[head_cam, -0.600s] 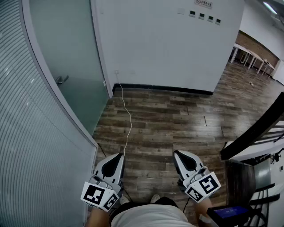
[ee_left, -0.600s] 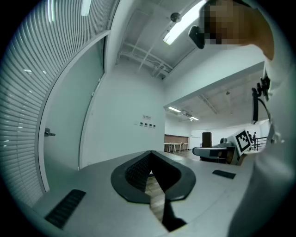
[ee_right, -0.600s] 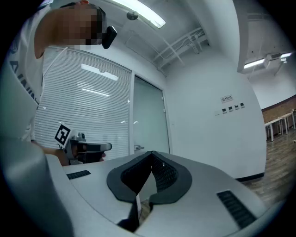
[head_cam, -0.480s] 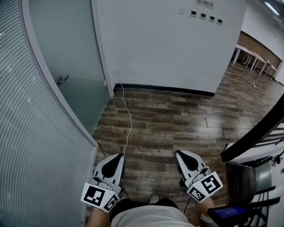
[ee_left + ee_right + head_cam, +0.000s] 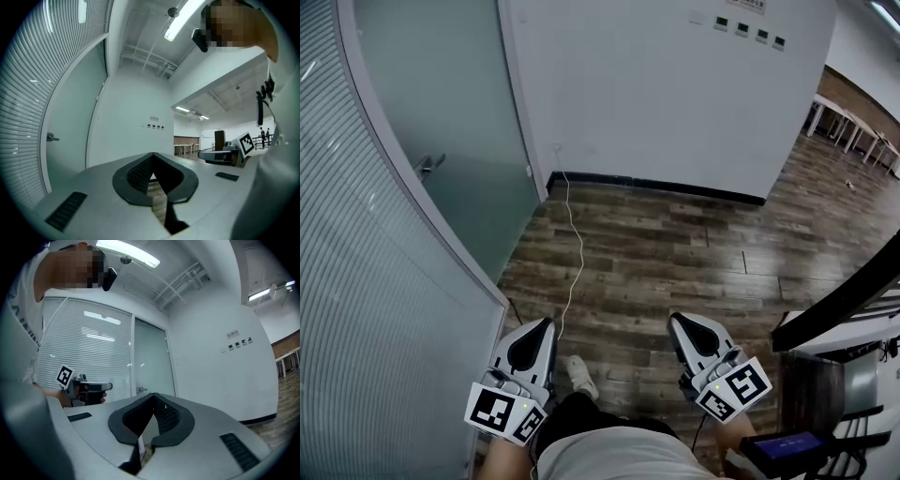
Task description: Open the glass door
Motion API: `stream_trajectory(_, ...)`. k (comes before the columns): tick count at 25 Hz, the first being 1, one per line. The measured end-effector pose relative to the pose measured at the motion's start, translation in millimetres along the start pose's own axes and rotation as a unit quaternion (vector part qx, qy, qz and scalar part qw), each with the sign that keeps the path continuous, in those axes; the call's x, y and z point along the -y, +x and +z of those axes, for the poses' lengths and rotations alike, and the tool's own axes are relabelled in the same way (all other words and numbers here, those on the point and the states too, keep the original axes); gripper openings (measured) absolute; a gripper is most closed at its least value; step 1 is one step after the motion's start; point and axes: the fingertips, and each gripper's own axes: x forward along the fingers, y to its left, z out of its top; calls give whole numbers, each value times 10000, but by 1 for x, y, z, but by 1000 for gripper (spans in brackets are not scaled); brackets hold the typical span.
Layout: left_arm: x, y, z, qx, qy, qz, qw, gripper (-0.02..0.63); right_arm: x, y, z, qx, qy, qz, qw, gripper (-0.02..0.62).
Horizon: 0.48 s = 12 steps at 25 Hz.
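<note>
The glass door is seen at about ten o'clock in the head view, and it looks shut. A small metal handle is fixed on it, on the edge next to the striped glass wall. At the door's other edge, a white wall is found at twelve o'clock. A thin white wire is laid on the wooden floor from that wall down toward six o'clock. The left claw is held at seven o'clock, well apart from the door. Its tips are pressed together and nothing is held. The right claw is held at five o'clock, also closed tight on nothing.
</note>
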Motion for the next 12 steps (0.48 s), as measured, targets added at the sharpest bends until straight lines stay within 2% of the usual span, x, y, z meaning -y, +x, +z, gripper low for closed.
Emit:
stream_trajectory(6,-29,51,-2,14,-25,-7,10000,-2,38,42,0,-13,-67,18,10000,0)
stream_trajectory(12,-76,119,-3,12,-126,13,9999,-2,86,105,2,-65,-75,31,9999,0)
